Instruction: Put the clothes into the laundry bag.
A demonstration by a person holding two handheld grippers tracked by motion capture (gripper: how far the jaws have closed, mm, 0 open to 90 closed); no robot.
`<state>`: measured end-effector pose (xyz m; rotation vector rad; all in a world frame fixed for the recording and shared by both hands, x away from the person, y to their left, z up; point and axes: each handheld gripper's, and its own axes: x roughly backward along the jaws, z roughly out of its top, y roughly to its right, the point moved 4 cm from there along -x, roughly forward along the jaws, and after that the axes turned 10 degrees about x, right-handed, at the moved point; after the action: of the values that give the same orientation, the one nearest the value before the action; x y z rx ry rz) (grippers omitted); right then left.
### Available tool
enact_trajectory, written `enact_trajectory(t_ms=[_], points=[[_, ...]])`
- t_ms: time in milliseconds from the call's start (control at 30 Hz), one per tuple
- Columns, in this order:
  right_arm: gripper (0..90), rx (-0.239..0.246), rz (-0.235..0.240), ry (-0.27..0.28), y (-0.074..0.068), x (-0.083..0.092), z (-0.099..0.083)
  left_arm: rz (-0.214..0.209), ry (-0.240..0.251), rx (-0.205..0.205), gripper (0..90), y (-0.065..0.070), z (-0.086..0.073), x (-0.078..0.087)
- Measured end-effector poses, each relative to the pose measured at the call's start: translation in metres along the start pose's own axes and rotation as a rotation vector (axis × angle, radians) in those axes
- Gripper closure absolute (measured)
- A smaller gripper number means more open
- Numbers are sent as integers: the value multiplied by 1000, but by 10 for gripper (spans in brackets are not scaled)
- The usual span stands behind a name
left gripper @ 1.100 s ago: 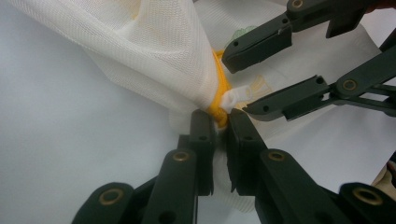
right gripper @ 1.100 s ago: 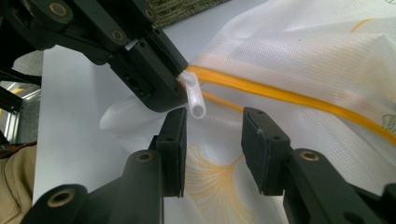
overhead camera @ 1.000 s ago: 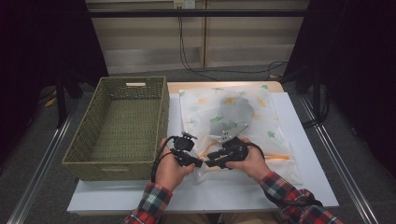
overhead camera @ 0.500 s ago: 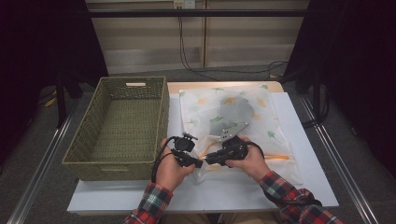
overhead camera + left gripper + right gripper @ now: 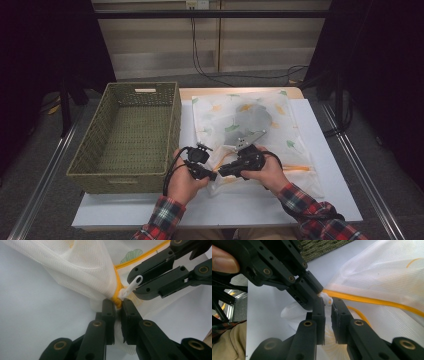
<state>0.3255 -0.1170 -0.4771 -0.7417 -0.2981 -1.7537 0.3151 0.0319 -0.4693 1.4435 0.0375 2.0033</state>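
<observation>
Lying flat across the right half of the white worktop [image 5: 330, 200] is a white mesh bag [image 5: 250, 130] printed with green and orange leaves; its long axis is running from the near edge toward the far edge, slightly slanted, and a dark item is showing through the mesh near its middle. A green woven basket [image 5: 127, 132] is standing just beside the bag on the left, its long side parallel to the bag.

Both hands are meeting at the bag's near-left corner. An orange zipper [image 5: 372, 301] is running along the bag's near edge, and its closed end is pointing at the left gripper [image 5: 200, 162]. In the left gripper view, that gripper's fingers [image 5: 108, 312] are pressing together on the orange zipper end and the bunched mesh there, almost fully closed.

The right gripper [image 5: 240, 164] is coming in from the opposite side, tip to tip with the left. Its jaws have just been closing; in the right gripper view its fingers [image 5: 319, 307] are standing narrowly apart around the small white zipper pull [image 5: 131, 287]. Whether the pads are actually pinching the pull I cannot tell.
</observation>
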Motion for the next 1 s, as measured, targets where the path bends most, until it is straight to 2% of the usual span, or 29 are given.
enact_trajectory(t_ms=[533, 767, 1000], points=[[824, -38, 14, -8, 1, -2, 3, 3, -1, -17, 820, 0, 0, 0], [845, -54, 29, -14, 1, -4, 5, 4, -4, -35, 821, 0, 0, 1], [897, -83, 41, -20, 1, -3, 6, 3, 3, -35, 820, 0, 0, 0]])
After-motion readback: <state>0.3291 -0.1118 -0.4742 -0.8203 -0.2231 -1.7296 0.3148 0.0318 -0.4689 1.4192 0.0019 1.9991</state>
